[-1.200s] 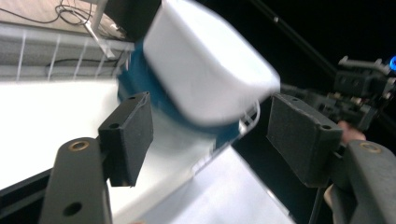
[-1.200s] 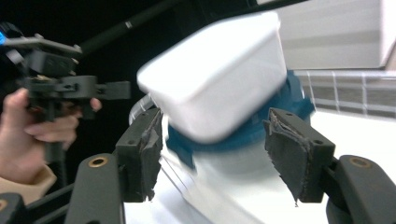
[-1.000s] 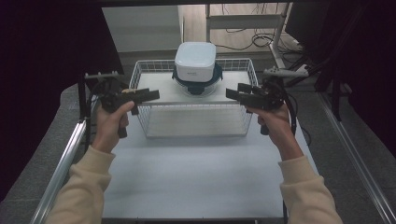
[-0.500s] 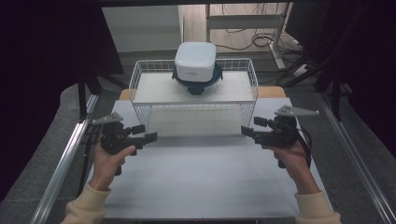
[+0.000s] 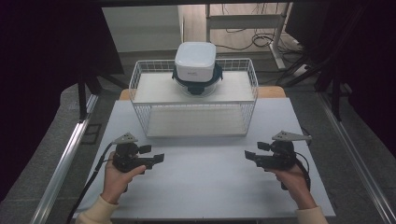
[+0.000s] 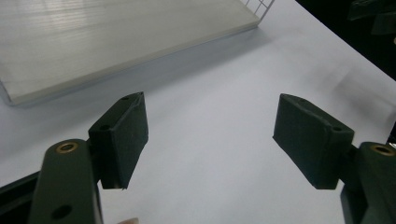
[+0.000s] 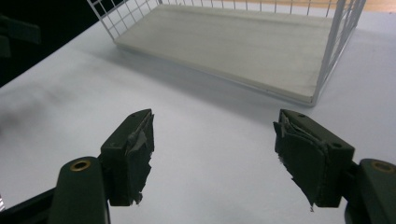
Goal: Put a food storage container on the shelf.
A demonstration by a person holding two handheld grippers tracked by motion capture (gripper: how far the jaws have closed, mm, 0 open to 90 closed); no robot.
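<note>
Left gripper (image 5: 156, 158) and right gripper (image 5: 249, 155) brought down from beside the wire rack (image 5: 194, 100) to low over the bench (image 5: 205, 186), drawn toward the near edge, right fingers (image 7: 133, 154) opened slightly wider, nothing held between

A white worktop (image 5: 205, 186) is seen, its near half bare. A white wire rack (image 5: 140, 88) is set on its far half, resting directly on the surface. A pale board (image 5: 196, 122) is laid inside the rack at the bottom, and an upper shelf (image 5: 154, 88) is carried above it, on which a white lidded container (image 5: 195, 58) is stood.
</note>
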